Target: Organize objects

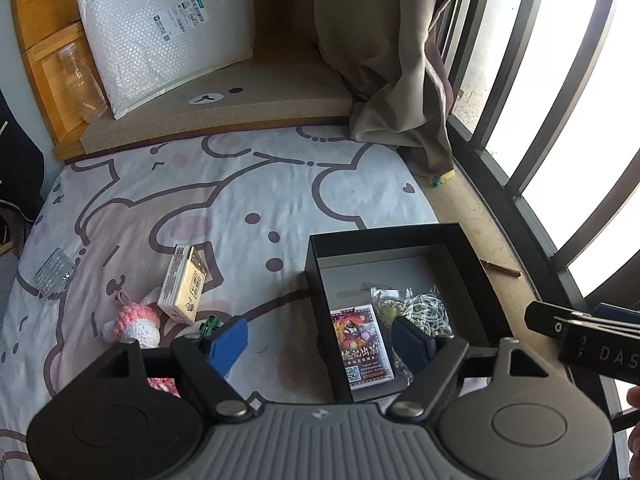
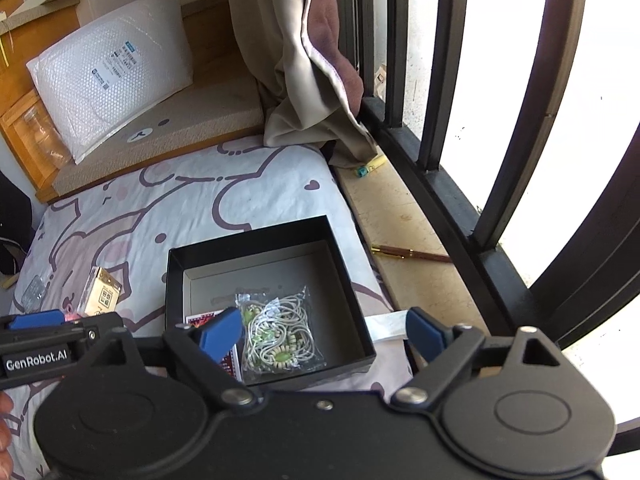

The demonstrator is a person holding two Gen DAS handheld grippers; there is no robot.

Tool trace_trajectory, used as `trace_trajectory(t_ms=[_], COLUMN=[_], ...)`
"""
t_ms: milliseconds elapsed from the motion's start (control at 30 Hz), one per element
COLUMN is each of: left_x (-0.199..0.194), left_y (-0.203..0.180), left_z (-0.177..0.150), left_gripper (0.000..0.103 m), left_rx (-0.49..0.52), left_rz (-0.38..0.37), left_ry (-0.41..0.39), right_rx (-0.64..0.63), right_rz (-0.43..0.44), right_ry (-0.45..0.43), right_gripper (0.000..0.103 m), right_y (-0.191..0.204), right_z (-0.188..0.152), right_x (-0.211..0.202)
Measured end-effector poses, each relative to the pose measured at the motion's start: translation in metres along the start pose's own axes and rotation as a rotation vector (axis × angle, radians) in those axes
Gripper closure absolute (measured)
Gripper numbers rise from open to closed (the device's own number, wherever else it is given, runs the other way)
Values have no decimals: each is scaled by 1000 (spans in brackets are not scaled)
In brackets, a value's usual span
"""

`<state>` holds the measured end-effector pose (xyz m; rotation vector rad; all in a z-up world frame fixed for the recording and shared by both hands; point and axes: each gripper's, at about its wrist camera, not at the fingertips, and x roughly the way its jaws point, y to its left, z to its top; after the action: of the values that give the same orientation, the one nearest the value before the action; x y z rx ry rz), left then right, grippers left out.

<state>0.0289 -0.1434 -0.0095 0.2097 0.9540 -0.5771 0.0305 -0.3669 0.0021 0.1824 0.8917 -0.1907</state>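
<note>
Two hand-held grippers above a bed with a cartoon-print sheet, mid-way through tidying loose items into a black open-topped box that sits at the sheet's window-side edge. The left gripper stands with its blue pads spread wide and nothing between them, poised over the box's near-left wall; the right gripper is likewise spread and empty, above the box's near edge. Already in the box: a card pack with a red illustrated cover, Chinese characters and a QR code, lying flat at the near-left, and a clear bag of cord and green beads beside it. Still out on the sheet, left of the box: a yellow carton bearing a QR code, tilted against a pink-and-white crocheted charm, a small green piece, and a clear ridged glass object farther left. Judged step: release done, next pickup pending; the next move calls for swinging an open gripper left to one of these, probably the carton. Legible marks: "GenRobot.AI" and "DAS" on the gripper bodies; the label on the white bubble mailer is too small to read
</note>
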Motion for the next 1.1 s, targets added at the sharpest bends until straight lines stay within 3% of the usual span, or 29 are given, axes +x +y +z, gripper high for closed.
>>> trace_trajectory(t_ms=[433,1100], left_x=[4,9], left_y=[3,3], left_z=[-3,-2], left_gripper=[1,0], left_rx=[4,21], left_rz=[65,74], left_ry=[-13,-27], right_rx=[-39,-37], right_rz=[-73,-108], right_ry=[-22,-6], right_gripper=[0,0], right_y=[-5,-12], right_z=[-8,-10], right_x=[-2,5])
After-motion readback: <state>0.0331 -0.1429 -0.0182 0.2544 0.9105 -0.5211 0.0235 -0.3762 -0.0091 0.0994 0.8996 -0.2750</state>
